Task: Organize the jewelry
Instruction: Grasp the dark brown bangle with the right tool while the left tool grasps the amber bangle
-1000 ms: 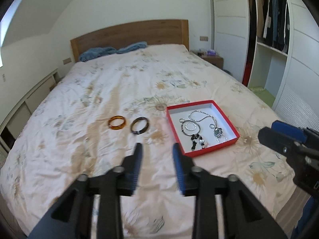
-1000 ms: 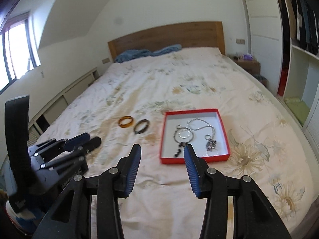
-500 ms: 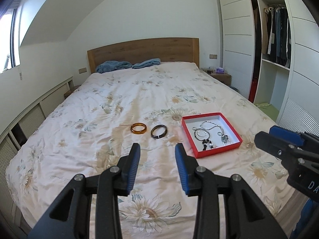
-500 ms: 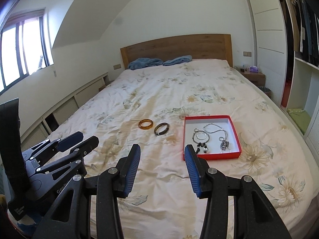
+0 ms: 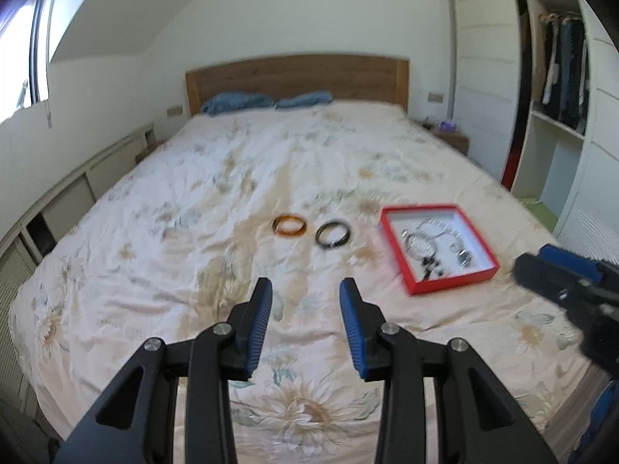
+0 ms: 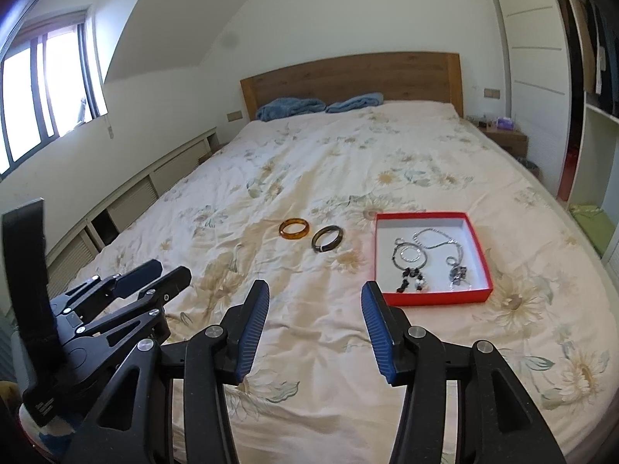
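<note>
Two tongs hang over the near end of the bed [image 6: 387, 147], both parted wide and holding nothing: the left tongs [image 5: 305, 301] and the right tongs [image 6: 315, 303]. Neither is near any jewelry, likely a pause between picks. Farther out, an amber bangle [image 6: 294, 229] and a dark bangle [image 6: 327, 238] lie side by side on the cover, apart from the red box [image 6: 479, 255] to their right, where necklaces [image 6: 425, 255] sit. Compared with half a second ago, both tongs have pulled back, so everything looks farther off; the jewelry has not moved.

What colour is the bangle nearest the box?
Dark olive-black bangle, clearest in the right wrist view.
</note>
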The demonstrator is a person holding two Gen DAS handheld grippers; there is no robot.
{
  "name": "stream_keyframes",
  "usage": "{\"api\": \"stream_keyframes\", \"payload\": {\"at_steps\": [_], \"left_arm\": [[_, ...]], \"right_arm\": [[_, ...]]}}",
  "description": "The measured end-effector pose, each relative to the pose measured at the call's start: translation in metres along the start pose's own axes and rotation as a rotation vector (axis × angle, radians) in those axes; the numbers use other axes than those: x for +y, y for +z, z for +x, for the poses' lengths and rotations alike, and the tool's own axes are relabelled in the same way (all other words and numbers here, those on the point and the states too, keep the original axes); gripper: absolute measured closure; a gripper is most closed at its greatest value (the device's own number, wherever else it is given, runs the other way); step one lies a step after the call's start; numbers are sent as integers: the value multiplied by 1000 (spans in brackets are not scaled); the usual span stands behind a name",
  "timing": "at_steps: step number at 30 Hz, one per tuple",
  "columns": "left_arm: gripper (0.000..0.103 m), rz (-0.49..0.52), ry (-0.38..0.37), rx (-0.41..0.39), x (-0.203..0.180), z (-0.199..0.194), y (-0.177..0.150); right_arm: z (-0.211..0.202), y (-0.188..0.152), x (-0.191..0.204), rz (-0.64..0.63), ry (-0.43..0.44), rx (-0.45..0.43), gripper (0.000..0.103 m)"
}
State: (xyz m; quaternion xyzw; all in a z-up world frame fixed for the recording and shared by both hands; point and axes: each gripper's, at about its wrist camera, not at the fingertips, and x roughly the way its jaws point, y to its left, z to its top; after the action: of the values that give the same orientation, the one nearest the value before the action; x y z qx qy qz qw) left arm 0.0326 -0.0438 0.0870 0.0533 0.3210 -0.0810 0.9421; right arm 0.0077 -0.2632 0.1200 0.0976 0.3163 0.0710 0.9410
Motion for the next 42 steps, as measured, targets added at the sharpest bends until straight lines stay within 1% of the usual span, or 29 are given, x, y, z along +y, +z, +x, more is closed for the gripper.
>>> {"api": "stream_keyframes", "payload": {"at_steps": [4, 6, 12, 14, 19, 21, 24, 28, 32, 35, 38, 39, 40, 42], "left_arm": [[69, -70, -6, 105, 22, 44, -9], [69, -95, 4, 146, 32, 67, -14], [69, -134, 26, 238, 53, 133, -8], [69, -148, 20, 261, 57, 157, -1], [69, -198, -36, 298, 70, 230, 29], [69, -215, -49, 310, 74, 265, 44], [69, -232, -59, 324, 78, 307, 61], [69, -227, -45, 342, 78, 360, 79], [69, -206, -14, 379, 76, 397, 81], [69, -174, 14, 404, 71, 417, 77], [69, -154, 35, 404, 67, 424, 74], [69, -141, 43, 398, 65, 426, 73], [70, -133, 46, 391, 63, 426, 72], [75, -129, 47, 370, 63, 427, 71]], "right_arm": [[35, 0, -7, 2, 22, 50, 54], [55, -1, -10, 3, 32, 80, 54], [134, 4, -19, 8, 71, 183, 54], [156, 9, -21, 8, 81, 204, 56], [229, 35, -25, 13, 112, 252, 61], [256, 45, -28, 10, 104, 269, 62], [301, 61, -35, 12, 88, 300, 63], [347, 74, -44, 19, 53, 340, 63], [391, 77, -49, 13, 14, 398, 64], [412, 75, -50, -5, -9, 441, 65], [427, 70, -48, -29, -43, 467, 69], [430, 69, -48, -34, -49, 470, 72], [432, 68, -47, -50, -62, 473, 74], [435, 66, -45, -73, -82, 478, 81]]}}
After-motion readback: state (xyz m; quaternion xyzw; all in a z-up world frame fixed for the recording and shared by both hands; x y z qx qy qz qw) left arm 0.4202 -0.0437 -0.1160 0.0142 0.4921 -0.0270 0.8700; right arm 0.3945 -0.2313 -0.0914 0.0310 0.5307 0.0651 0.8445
